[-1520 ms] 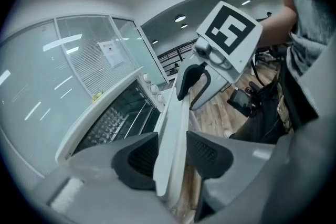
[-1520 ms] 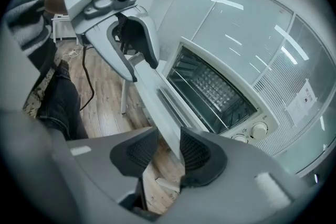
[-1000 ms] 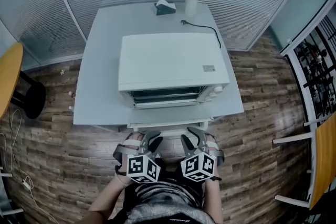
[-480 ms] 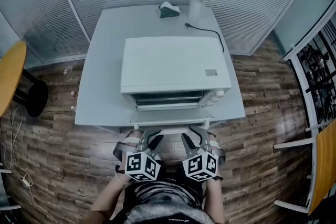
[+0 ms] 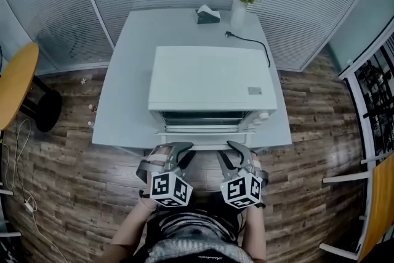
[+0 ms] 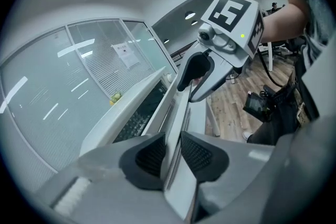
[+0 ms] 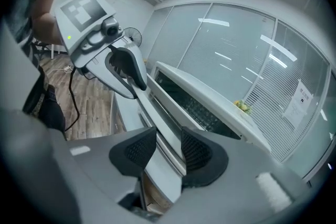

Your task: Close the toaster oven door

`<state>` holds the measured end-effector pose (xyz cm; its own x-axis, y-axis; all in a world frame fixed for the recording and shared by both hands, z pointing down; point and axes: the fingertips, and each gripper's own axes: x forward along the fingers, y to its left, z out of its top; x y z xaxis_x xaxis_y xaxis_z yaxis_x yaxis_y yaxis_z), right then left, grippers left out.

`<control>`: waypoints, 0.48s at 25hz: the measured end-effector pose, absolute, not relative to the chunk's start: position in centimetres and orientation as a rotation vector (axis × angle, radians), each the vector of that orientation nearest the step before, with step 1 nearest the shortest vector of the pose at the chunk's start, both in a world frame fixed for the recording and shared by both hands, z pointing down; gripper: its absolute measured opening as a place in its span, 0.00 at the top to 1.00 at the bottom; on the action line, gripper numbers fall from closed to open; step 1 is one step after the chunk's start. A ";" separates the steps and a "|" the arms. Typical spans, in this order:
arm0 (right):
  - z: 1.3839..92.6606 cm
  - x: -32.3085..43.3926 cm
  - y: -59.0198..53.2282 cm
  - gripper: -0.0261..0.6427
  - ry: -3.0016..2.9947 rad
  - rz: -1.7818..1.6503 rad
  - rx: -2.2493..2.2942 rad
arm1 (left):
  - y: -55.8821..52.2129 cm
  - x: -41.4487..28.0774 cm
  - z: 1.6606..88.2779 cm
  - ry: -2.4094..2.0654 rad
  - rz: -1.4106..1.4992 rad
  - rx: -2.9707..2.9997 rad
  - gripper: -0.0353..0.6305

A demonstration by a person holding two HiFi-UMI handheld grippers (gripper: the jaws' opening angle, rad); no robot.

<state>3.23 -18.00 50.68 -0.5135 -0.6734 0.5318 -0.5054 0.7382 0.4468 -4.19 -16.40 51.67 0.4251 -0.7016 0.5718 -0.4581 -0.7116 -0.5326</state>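
A white toaster oven stands on a pale table, its door folded down toward me. My left gripper is at the door's front edge on the left, my right gripper on the right. In the left gripper view the door's edge runs between the pads of the left gripper, which press on it while the jaws are opening slightly. In the right gripper view the right gripper is shut on the same door edge. The dark oven cavity shows behind.
On the back of the table are a vase of yellow flowers, a tissue box and the oven's loose power cord. A round wooden table and black stool stand left. Blinds and glass walls surround the table.
Both grippers have moved forward from in front of my body up to the door's front edge. The head view has shifted, so the oven sits further right.
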 end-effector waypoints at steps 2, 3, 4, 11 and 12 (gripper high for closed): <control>50.4 3.1 -18.6 0.74 -2.239 -0.308 0.879 | -17.0 -4.3 51.4 1.006 -1.168 -2.381 0.79; 50.2 3.0 -18.9 0.74 -2.244 -0.309 0.878 | -17.3 -4.4 51.3 1.005 -1.165 -2.380 0.79; 50.1 2.9 -19.2 0.74 -2.250 -0.310 0.877 | -17.6 -4.4 51.1 1.005 -1.161 -2.379 0.79; 49.0 2.5 -21.3 0.73 -2.289 -0.318 0.878 | -19.7 -4.8 50.2 0.995 -1.142 -2.388 0.79; 48.9 2.5 -21.5 0.73 -2.297 -0.317 0.876 | -19.9 -4.9 50.1 0.995 -1.141 -2.389 0.79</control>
<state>2.45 -21.50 48.88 -0.5647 -0.6645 0.4894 -0.5071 0.7473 0.4294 -4.87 -19.95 50.06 0.4412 -0.7041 0.5564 -0.4555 -0.7099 -0.5371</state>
